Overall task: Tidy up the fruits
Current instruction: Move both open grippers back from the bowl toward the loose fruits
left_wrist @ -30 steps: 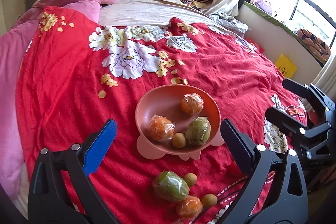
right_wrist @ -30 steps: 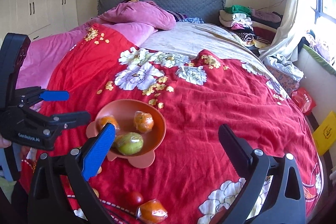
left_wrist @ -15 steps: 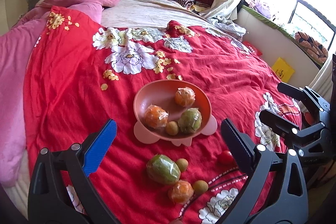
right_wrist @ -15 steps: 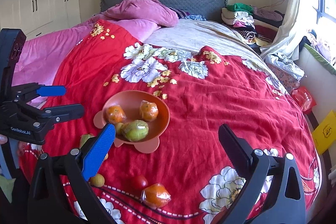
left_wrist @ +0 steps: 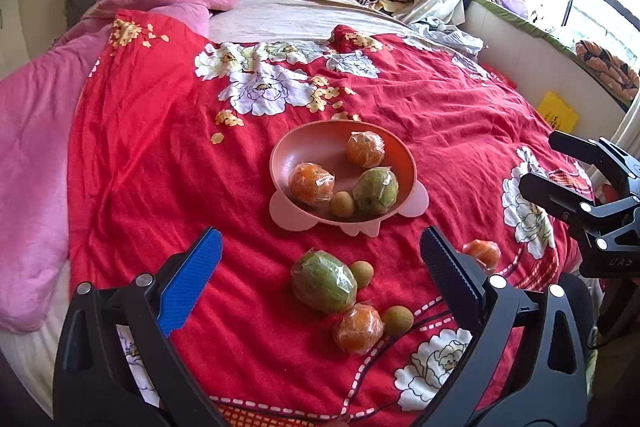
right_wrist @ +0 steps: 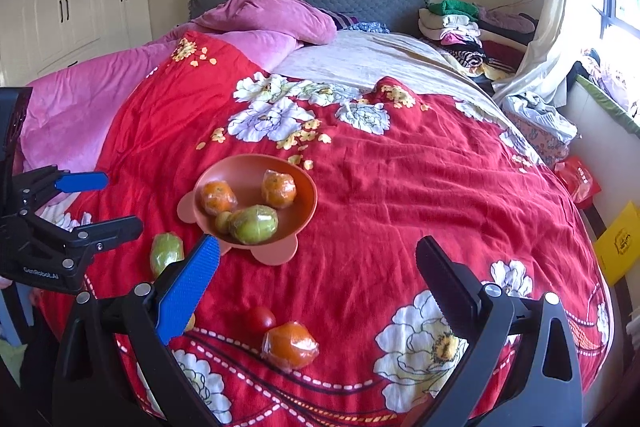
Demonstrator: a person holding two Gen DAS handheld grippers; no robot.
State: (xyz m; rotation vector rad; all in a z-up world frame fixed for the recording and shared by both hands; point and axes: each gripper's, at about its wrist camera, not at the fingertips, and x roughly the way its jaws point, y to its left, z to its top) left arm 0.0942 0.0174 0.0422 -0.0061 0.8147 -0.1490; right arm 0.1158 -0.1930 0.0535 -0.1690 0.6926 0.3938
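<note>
A pink bowl (left_wrist: pixel 320 141) (right_wrist: pixel 240 169) on the red bedspread holds two wrapped oranges, a wrapped green fruit (left_wrist: pixel 376 185) and a small brown fruit. In front of it lie a wrapped green fruit (left_wrist: pixel 324 282) (right_wrist: pixel 166 253), a wrapped orange (left_wrist: pixel 359 323), two small brown fruits and another orange (left_wrist: pixel 482 254) (right_wrist: pixel 291 345). A small red fruit (right_wrist: pixel 260 319) lies beside that orange. My left gripper (left_wrist: pixel 320 275) hangs open above the loose fruits. My right gripper (right_wrist: pixel 316 279) is open and empty over the bedspread.
Pink quilt (right_wrist: pixel 80 107) and pillows lie at the left and back of the bed. Folded clothes (right_wrist: pixel 452 23) are stacked at the back right. A window ledge (left_wrist: pixel 540 39) and a yellow bag (right_wrist: pixel 618 245) border the right side.
Both grippers have pulled back and up from the bowl, so the loose fruits near the bed's front edge have come further into view. Both stay open.
</note>
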